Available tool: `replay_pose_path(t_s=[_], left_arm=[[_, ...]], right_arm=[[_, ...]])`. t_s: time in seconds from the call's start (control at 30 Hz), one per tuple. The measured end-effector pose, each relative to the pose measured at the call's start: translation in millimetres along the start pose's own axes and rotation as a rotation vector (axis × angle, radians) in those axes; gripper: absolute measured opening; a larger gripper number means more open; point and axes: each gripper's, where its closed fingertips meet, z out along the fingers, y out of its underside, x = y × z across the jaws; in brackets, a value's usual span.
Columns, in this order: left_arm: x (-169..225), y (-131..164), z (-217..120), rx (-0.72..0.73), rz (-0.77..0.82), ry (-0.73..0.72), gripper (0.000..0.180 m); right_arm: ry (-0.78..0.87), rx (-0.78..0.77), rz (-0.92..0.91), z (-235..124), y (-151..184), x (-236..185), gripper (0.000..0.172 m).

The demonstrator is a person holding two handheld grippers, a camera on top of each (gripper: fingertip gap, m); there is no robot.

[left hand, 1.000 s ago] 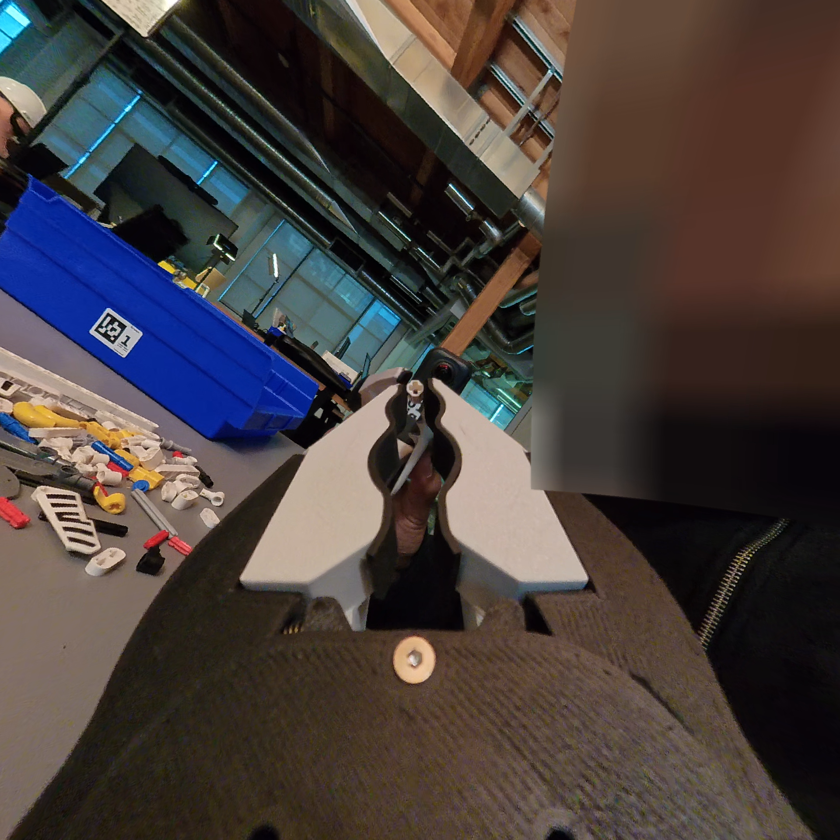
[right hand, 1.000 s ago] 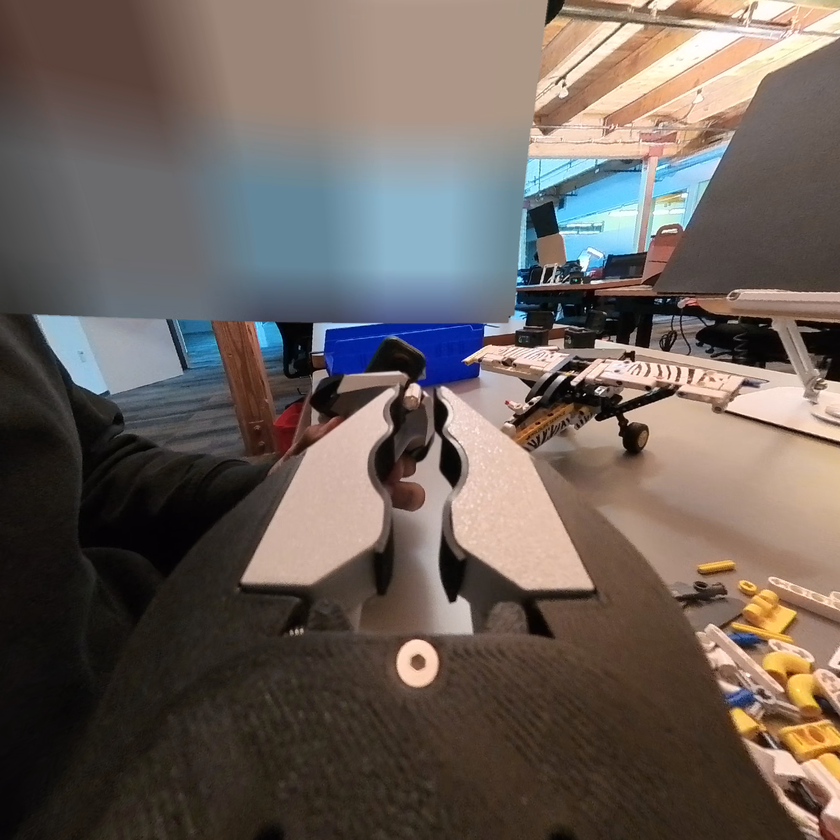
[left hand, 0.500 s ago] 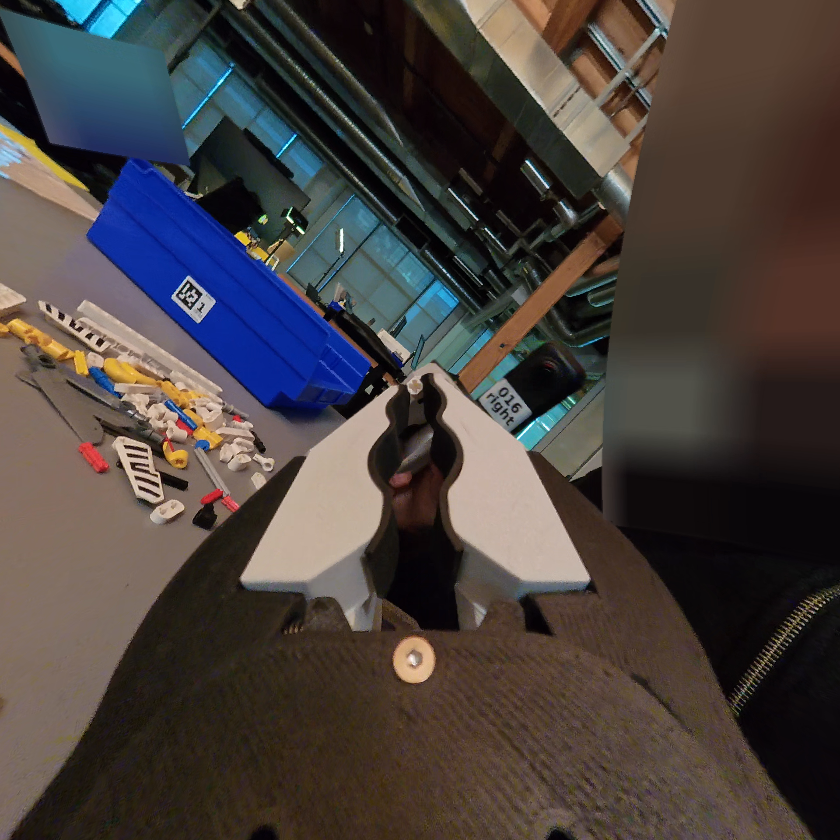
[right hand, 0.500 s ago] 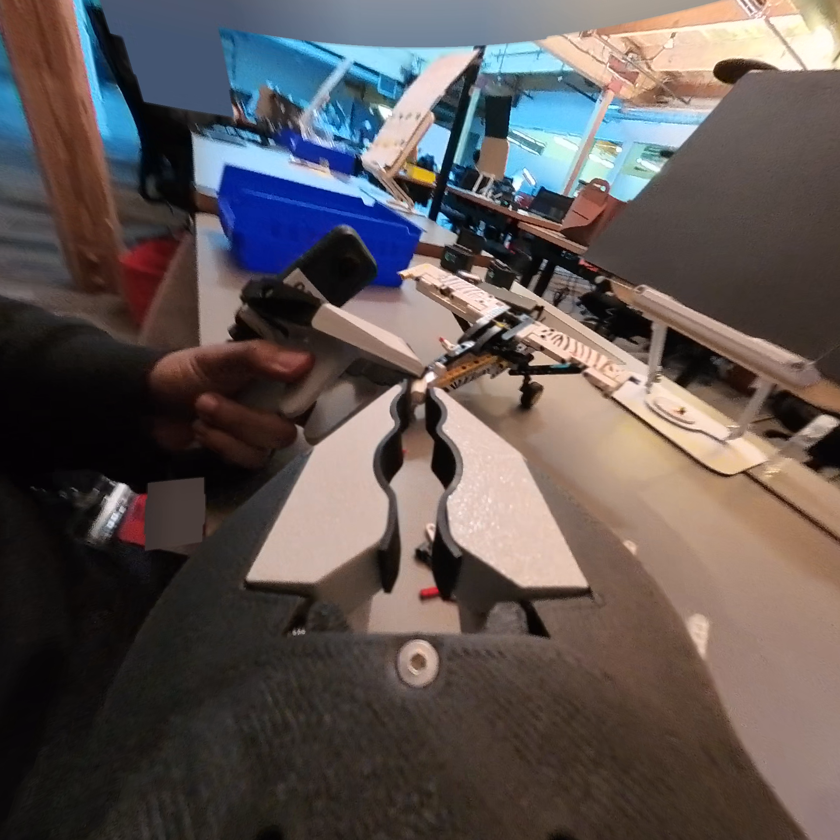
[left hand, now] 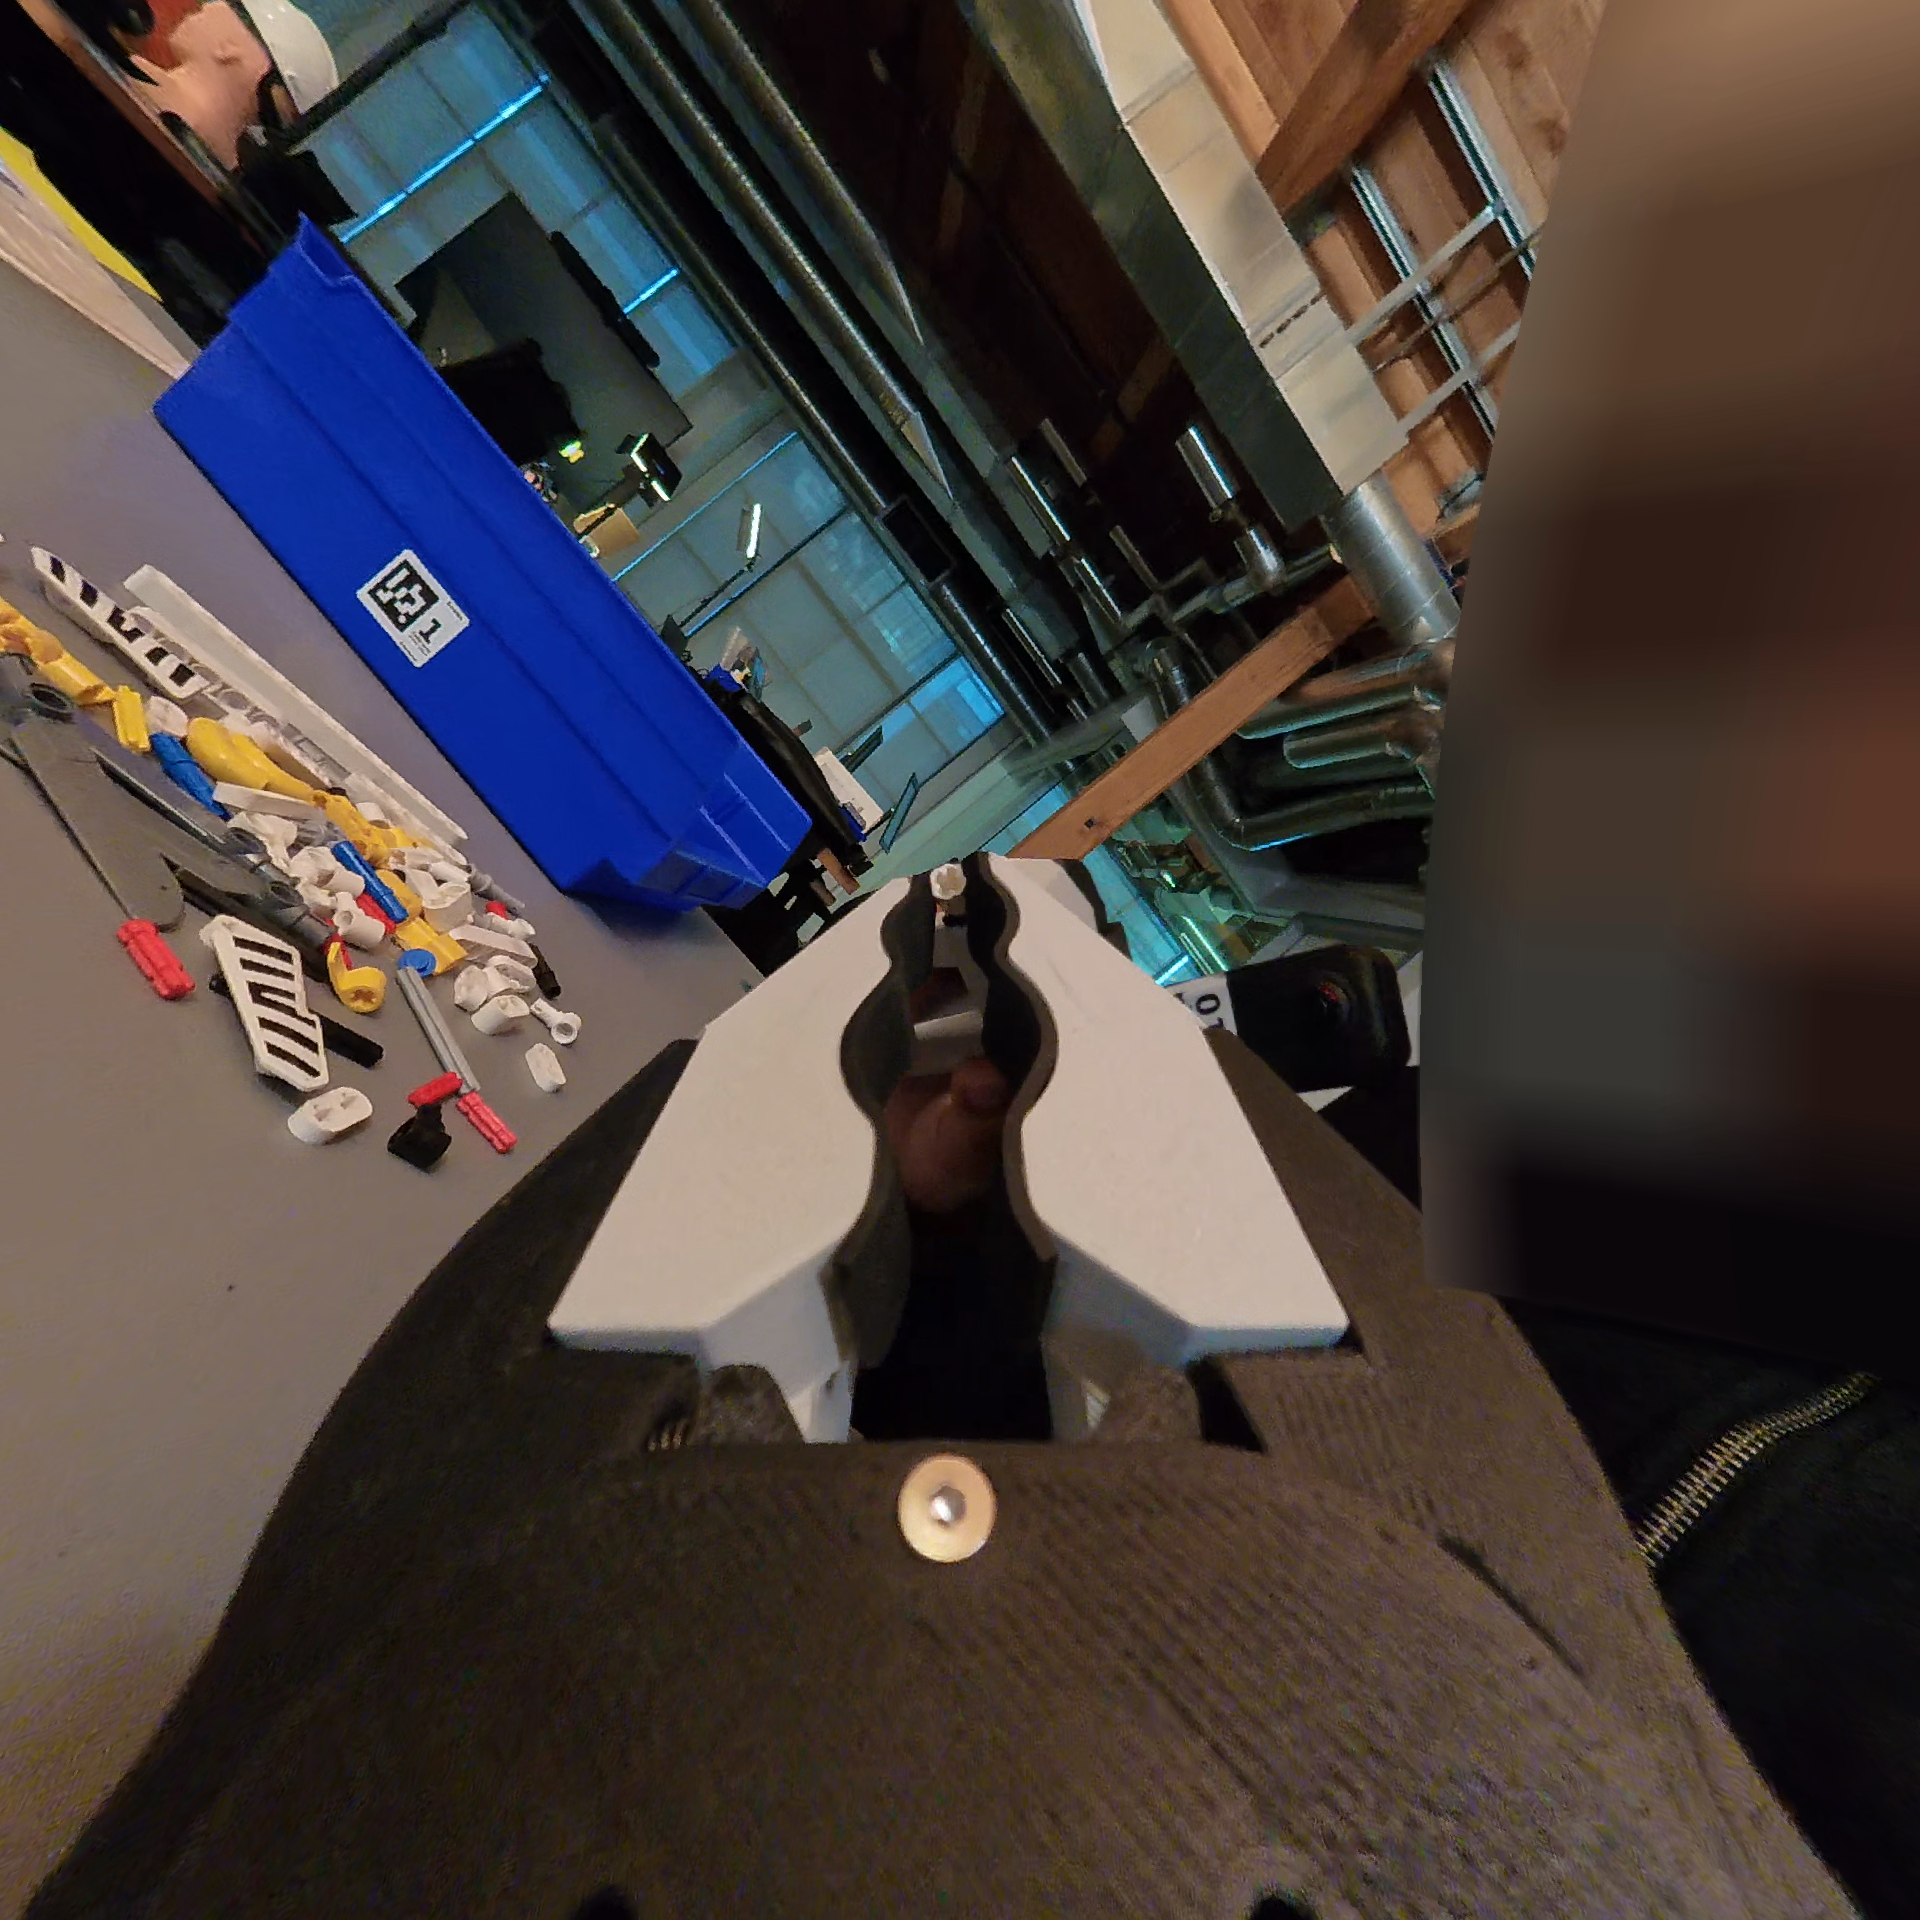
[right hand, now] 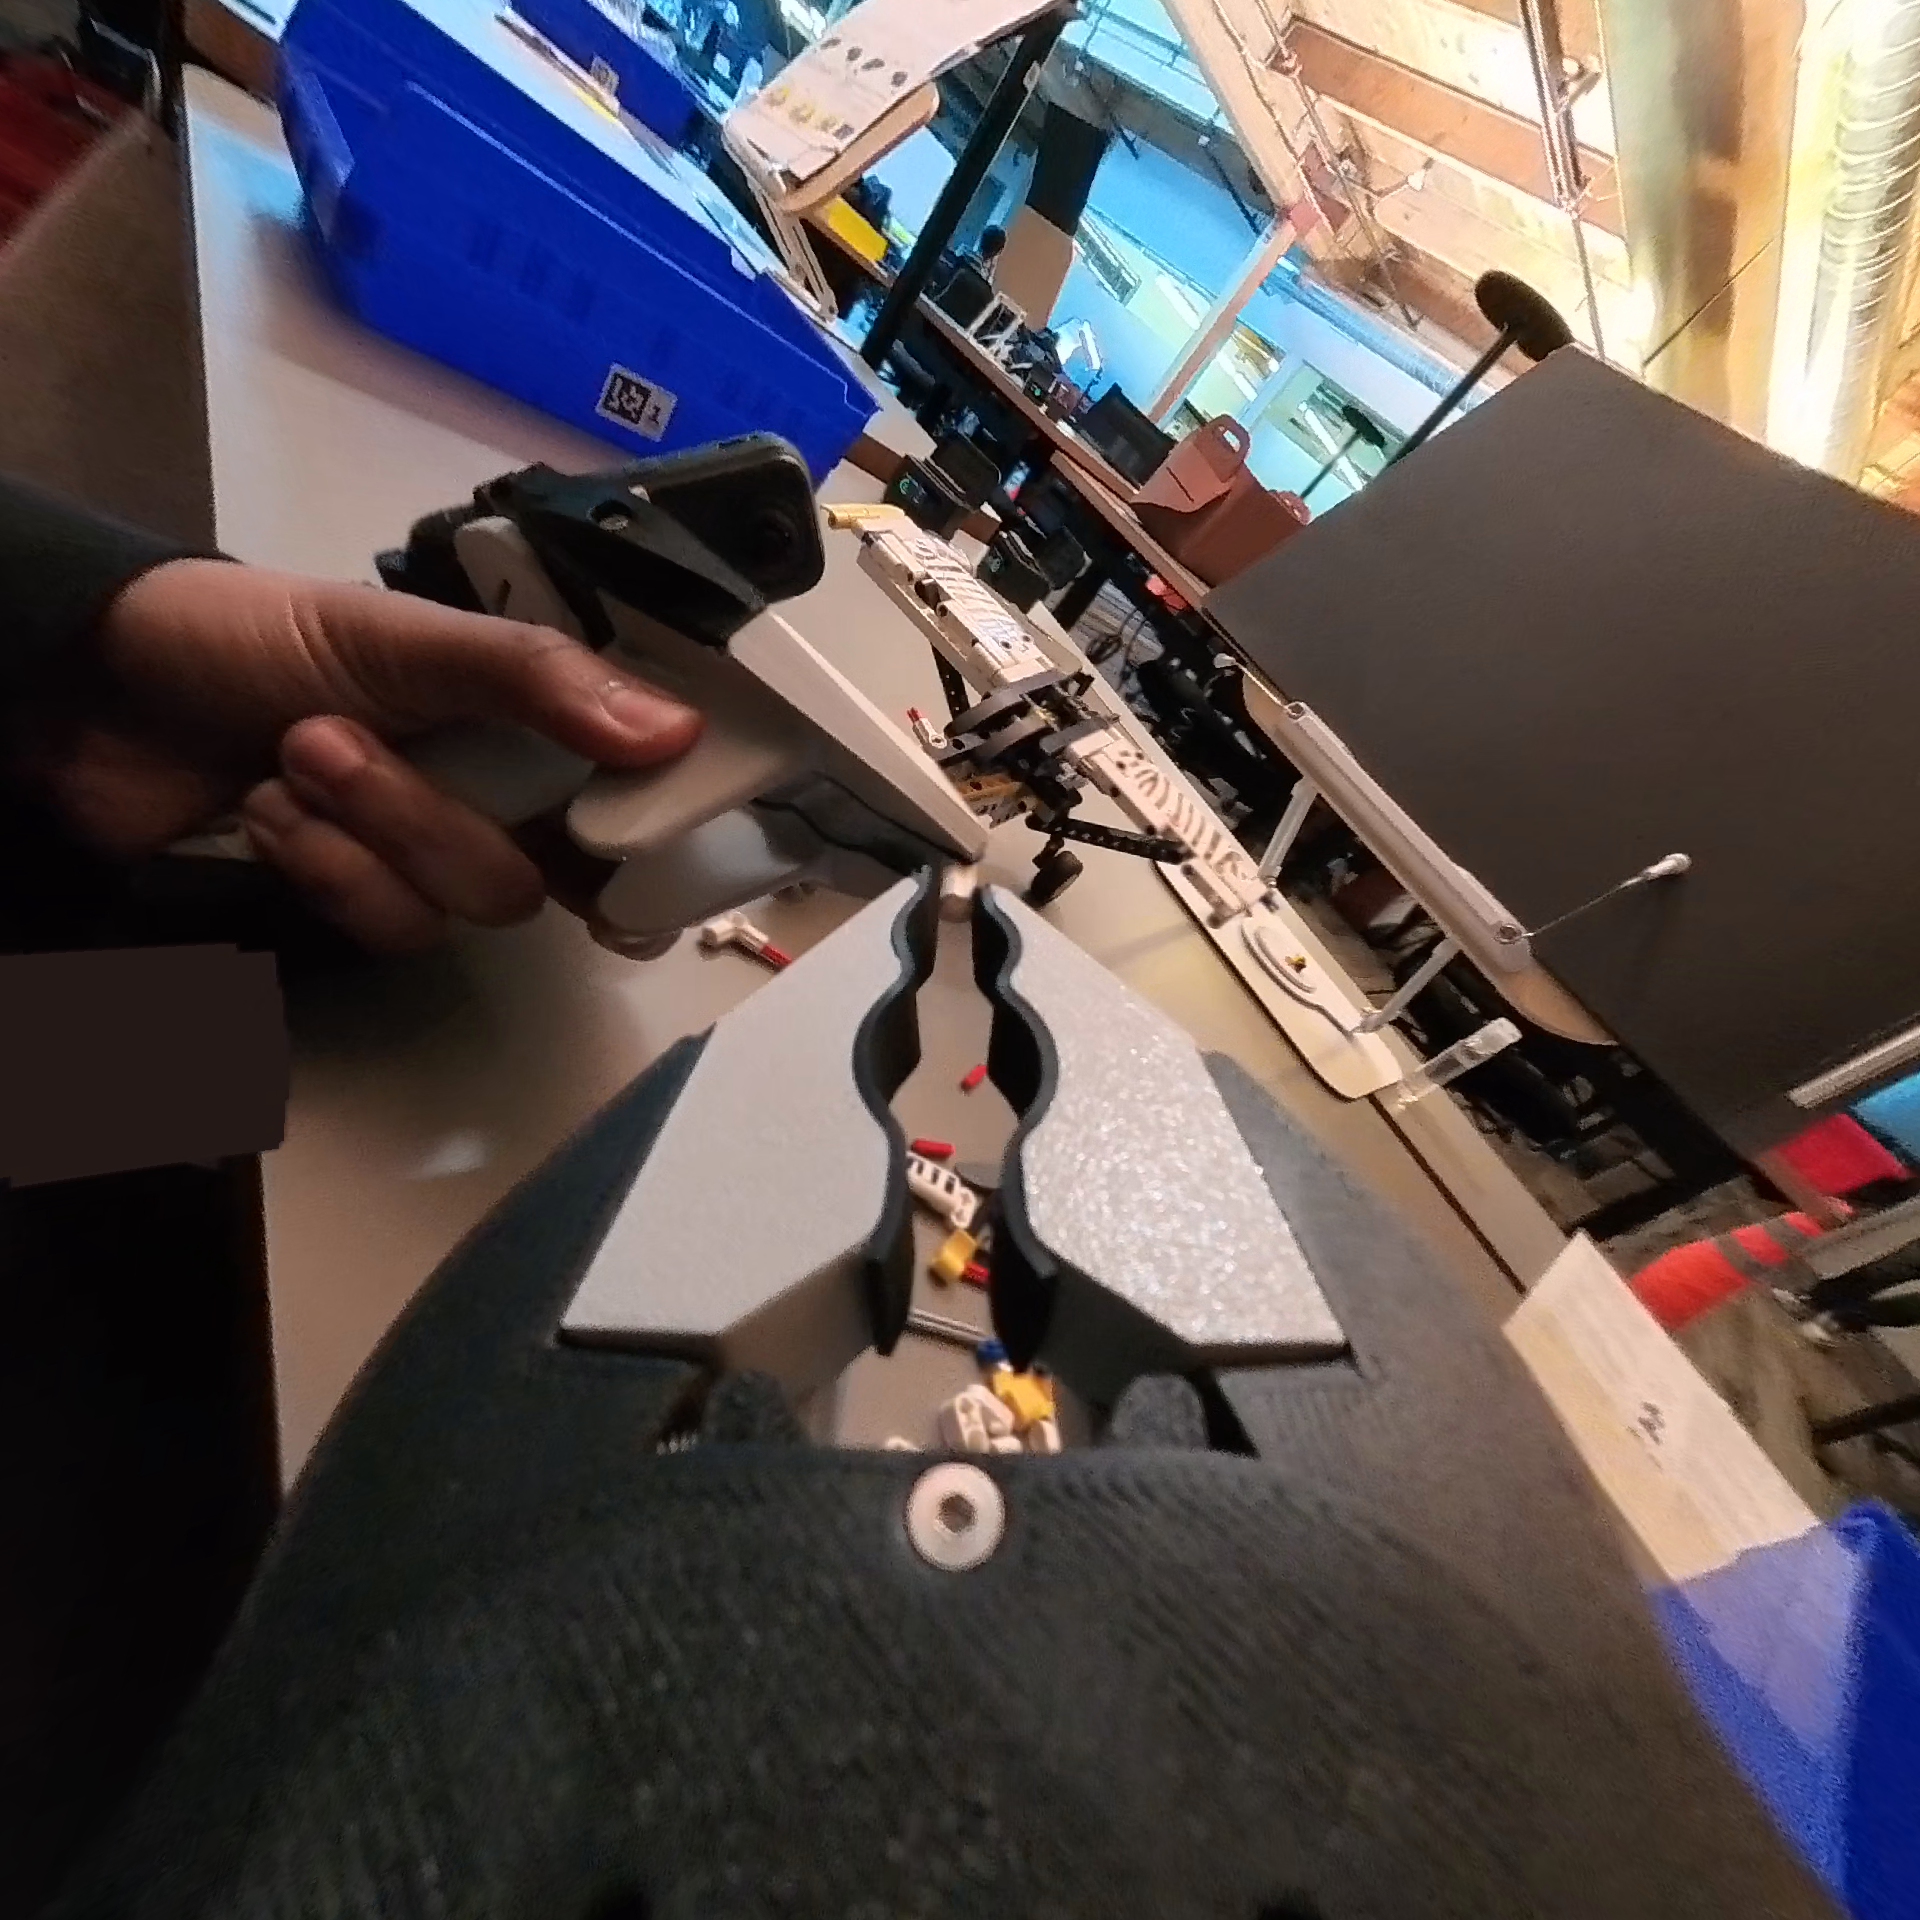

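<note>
A long blue plastic bin (left hand: 488, 634) stood along the grey table's (left hand: 156, 1247) far edge, beside a scattered heap of white, yellow, red and blue plastic building pieces (left hand: 312, 883). Above the table's near edge, the left gripper (left hand: 951, 888) and right gripper (right hand: 956, 894) met tip to tip, both clamped on one small white plastic connector piece (right hand: 957, 886).

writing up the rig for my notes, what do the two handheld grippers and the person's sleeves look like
Each gripper, left and right, has two pale grey wedge-shaped fingers with wavy black inner pads, on a dark ribbed housing with a round silver bolt. The left unit, seen from the right view, has a light grey handle and a black camera on top. The sleeve is dark.
</note>
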Motion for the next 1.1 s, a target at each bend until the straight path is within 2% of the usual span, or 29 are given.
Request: replay_pose_path(t_s=[0.23, 0.73, 0.83, 1.0, 1.1], left_arm=[[5, 0, -1, 0.000, 0.008, 0.041, 0.005], [11, -6, -6, 0.063, 0.098, 0.042, 0.006], [11, -9, -8, 0.092, 0.121, 0.031, 0.008], [10, -14, -10, 0.126, 0.135, 0.017, 0.008], [11, -20, -15, 0.174, 0.136, 0.018, 0.007]], right_arm=[[-0.039, 0.039, 0.101, -1, -5, 0, 0.005], [-0.007, 0.074, 0.154, -3, -7, 8, 0.005], [0.071, -0.064, 0.293, 0, 26, 33, 0.005], [0.125, -0.475, 0.500, -10, 116, 50, 0.005], [0.146, -0.581, 0.561, -18, 146, 50, 0.005]])
